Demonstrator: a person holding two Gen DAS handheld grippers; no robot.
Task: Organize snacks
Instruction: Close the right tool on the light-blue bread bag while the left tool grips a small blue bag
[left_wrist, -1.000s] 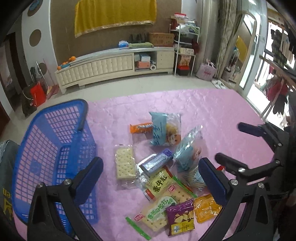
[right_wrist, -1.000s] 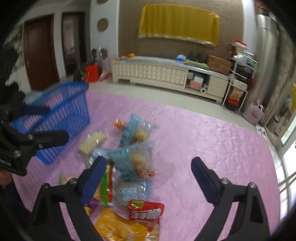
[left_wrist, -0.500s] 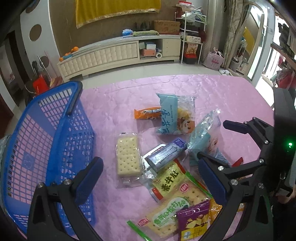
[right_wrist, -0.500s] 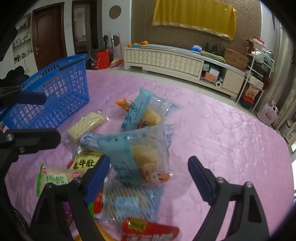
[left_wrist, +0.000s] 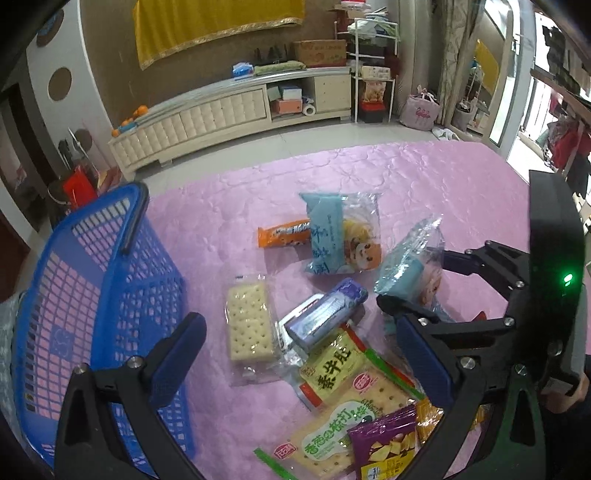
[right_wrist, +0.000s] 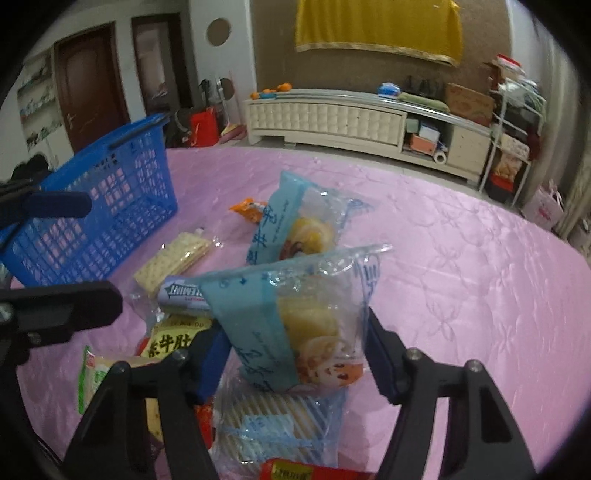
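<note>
A heap of snack packets lies on the pink quilted cloth (left_wrist: 424, 184). A blue bread packet (right_wrist: 295, 314) stands on edge between the pads of my right gripper (right_wrist: 295, 343). Its jaws are closing, and both pads touch the wrapper's sides. In the left wrist view the same packet (left_wrist: 410, 262) sits in the right gripper (left_wrist: 417, 280). My left gripper (left_wrist: 295, 328) hangs open above a cracker pack (left_wrist: 249, 325) and a silver-blue mint roll (left_wrist: 325, 317), holding nothing. The blue basket (left_wrist: 92, 295) stands at the left, empty.
A second blue bread packet (left_wrist: 340, 236) and an orange bar (left_wrist: 284, 236) lie further back. Yellow, green and purple packets (left_wrist: 343, 417) crowd the near edge. A hand (left_wrist: 569, 391) holds the right tool. A cream cabinet (left_wrist: 229, 114) stands beyond the cloth.
The right gripper came down over the blue bread packet and its jaws narrowed onto it. The left gripper sank a little closer to the heap and stayed open.
</note>
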